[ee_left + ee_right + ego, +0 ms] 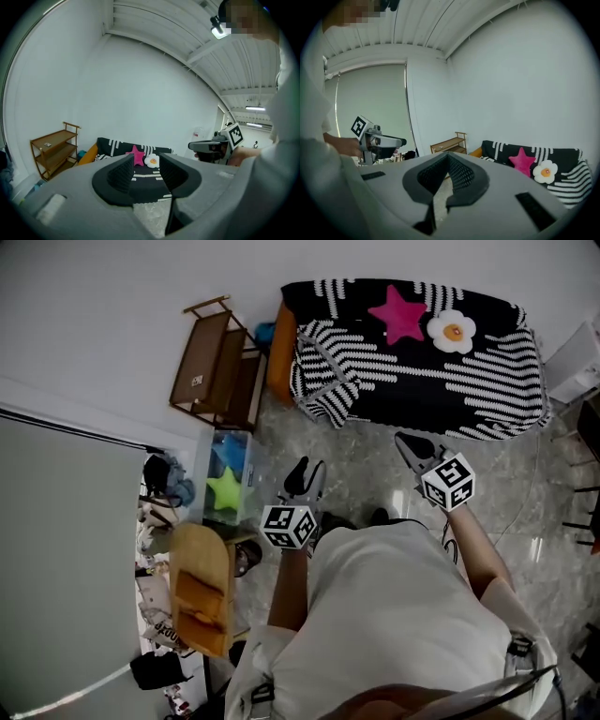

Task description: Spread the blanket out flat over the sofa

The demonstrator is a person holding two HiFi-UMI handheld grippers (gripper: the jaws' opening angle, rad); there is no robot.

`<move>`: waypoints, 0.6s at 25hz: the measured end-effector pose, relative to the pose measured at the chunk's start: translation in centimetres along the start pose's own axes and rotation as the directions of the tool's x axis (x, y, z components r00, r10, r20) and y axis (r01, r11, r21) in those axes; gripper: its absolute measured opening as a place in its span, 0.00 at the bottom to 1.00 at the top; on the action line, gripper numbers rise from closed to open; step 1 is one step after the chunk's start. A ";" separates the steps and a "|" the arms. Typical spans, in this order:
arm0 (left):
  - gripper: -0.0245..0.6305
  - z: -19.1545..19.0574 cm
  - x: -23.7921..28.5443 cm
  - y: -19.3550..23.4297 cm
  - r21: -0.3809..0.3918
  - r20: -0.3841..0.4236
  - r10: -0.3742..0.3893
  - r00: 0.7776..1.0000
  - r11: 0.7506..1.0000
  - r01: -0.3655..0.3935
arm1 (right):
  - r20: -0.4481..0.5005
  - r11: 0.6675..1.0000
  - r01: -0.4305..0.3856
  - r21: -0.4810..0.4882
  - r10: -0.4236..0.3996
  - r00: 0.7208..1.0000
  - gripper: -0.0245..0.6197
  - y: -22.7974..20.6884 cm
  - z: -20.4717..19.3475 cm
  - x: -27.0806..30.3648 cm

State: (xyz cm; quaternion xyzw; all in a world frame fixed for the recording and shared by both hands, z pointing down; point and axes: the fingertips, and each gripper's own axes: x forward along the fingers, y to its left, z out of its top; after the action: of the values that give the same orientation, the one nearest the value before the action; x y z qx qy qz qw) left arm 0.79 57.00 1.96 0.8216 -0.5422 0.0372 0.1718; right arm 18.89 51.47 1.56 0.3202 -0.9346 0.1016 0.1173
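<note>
Up at one o'clock, the striped blanket (422,376) lies draped over the sofa (279,362) — both grippers hover well short of it: left gripper (309,470) jaws apart, empty; right gripper (411,446) jaws pressed together.

My left gripper (307,468), grey plastic with black ribbed jaw pads, is held out ahead of my torso, pointing forward and slightly down. Its jaws stand apart with nothing between the pads. My right gripper (405,440), same build, sits farther out, angled a little inward. Its jaw tips meet and hold nothing. A black-and-white marker cube (288,526) tops each wrist. My bare left forearm (284,592) and right forearm (476,545) are both extended.
</note>
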 end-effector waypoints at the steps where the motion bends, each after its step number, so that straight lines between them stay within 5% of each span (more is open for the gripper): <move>1: 0.29 -0.1 0.0 0.0 -0.002 -0.003 0.004 1.000 1.000 -0.004 | -0.003 1.000 0.000 0.003 0.000 1.000 0.04 -0.2 -0.1 0.0; 15: 0.29 0.3 2.9 3.2 -0.016 -0.025 -0.006 1.000 1.000 0.005 | -0.051 0.999 0.028 0.026 -0.027 0.998 0.04 -2.5 -0.5 3.2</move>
State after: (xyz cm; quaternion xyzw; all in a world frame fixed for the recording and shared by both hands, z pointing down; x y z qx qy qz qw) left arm -0.91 53.27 3.18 0.8213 -0.5380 0.0427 0.1850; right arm 18.06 47.78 3.27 0.3318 -0.9254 0.1205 0.1381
